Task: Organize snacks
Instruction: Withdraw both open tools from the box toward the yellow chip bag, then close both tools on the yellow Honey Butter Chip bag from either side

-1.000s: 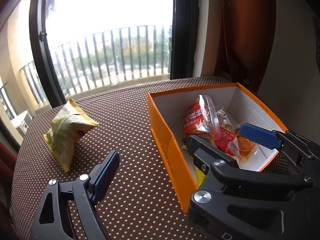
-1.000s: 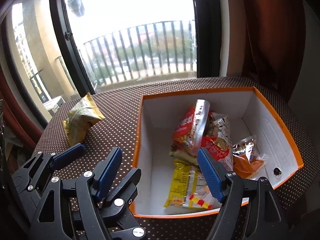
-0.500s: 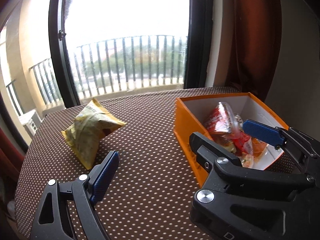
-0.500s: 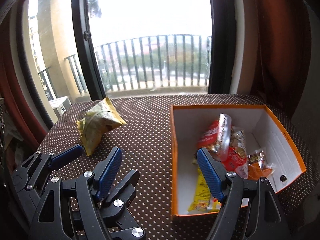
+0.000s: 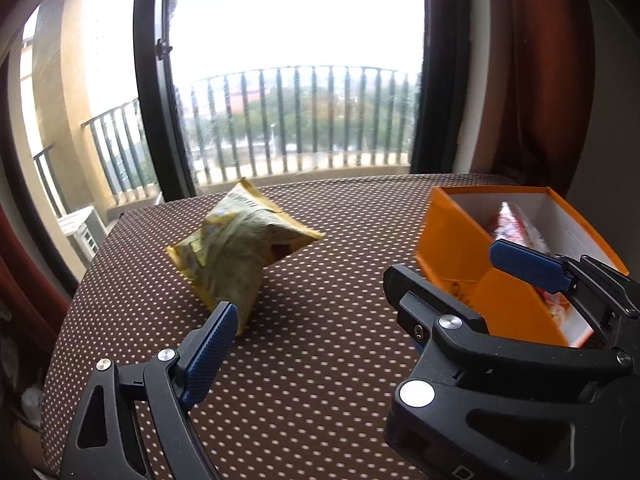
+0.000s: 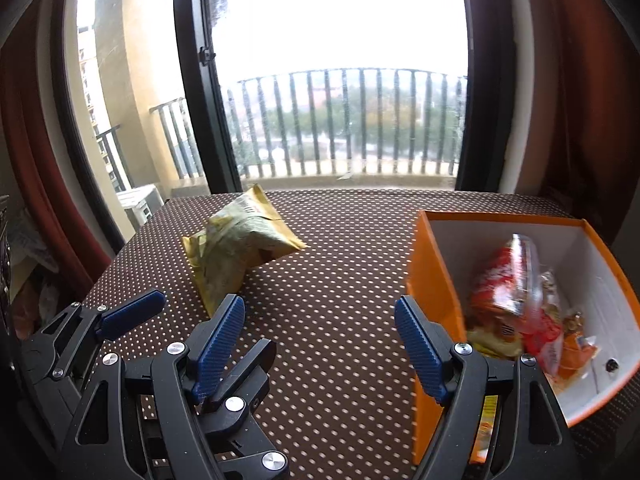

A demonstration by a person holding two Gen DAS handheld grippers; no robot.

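With both hand-held grippers, left point(image 5: 408, 296) and right point(image 6: 320, 332), open and empty, I risk nudging the puffy yellow snack bag point(image 6: 236, 248) off the table point(image 6: 340, 280) edge.

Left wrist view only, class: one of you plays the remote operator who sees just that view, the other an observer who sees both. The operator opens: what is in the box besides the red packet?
Observer: A yellow packet lies at the near end of the box; the right wrist view shows it.
Operator: Anything to the right of the red packet?
Observer: Yes, an orange packet lies between it and the right wall.
Operator: Anything else in there?
Observer: A small dark dot shows on the white inside, just past the orange packet. I cannot tell what it is.
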